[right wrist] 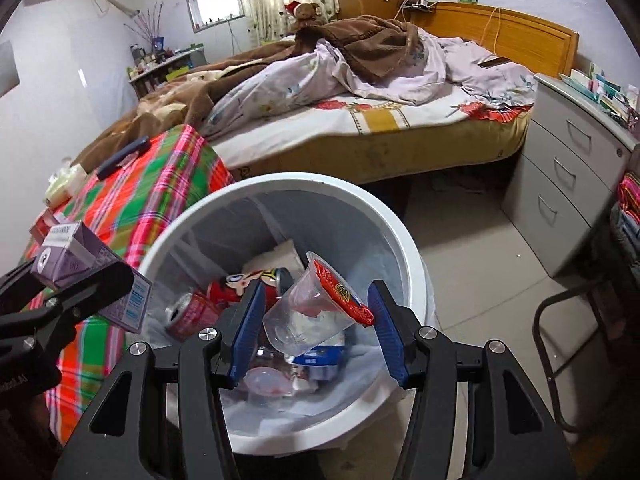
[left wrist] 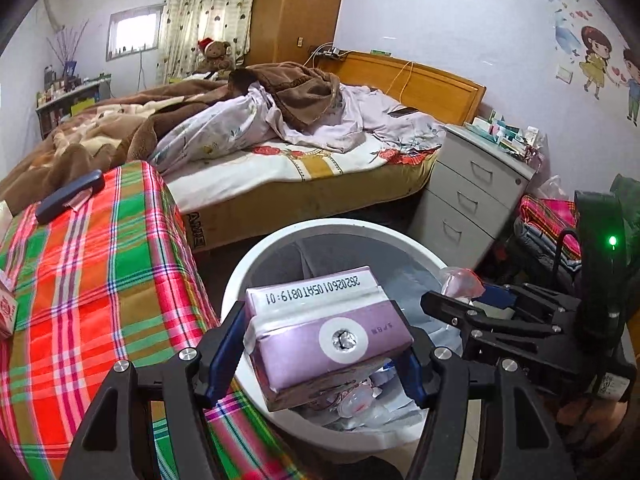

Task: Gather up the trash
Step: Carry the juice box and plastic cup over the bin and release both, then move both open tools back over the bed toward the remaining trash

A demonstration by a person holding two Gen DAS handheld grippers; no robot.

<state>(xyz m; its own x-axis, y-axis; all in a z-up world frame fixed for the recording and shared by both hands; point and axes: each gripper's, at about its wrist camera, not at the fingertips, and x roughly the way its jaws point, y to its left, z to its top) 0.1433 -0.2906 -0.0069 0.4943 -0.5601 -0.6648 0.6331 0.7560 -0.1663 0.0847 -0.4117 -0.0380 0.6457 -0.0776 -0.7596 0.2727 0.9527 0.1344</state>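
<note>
The left gripper (left wrist: pixel 320 354) holds a purple carton (left wrist: pixel 320 336) tilted above the white bin (left wrist: pixel 256 264), ready to drop, fingers pinching its two ends. Right of it, the right gripper (right wrist: pixel 316 332) hangs a clear cup (right wrist: pixel 308 308) (red lid peeled) over the bin's middle, wedged between its fingers

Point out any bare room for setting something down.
The plaid cloth is bare between the dark case and the bin; floor tiles lie free between bin and drawer cabinet. The cabinet top is crowded.
</note>
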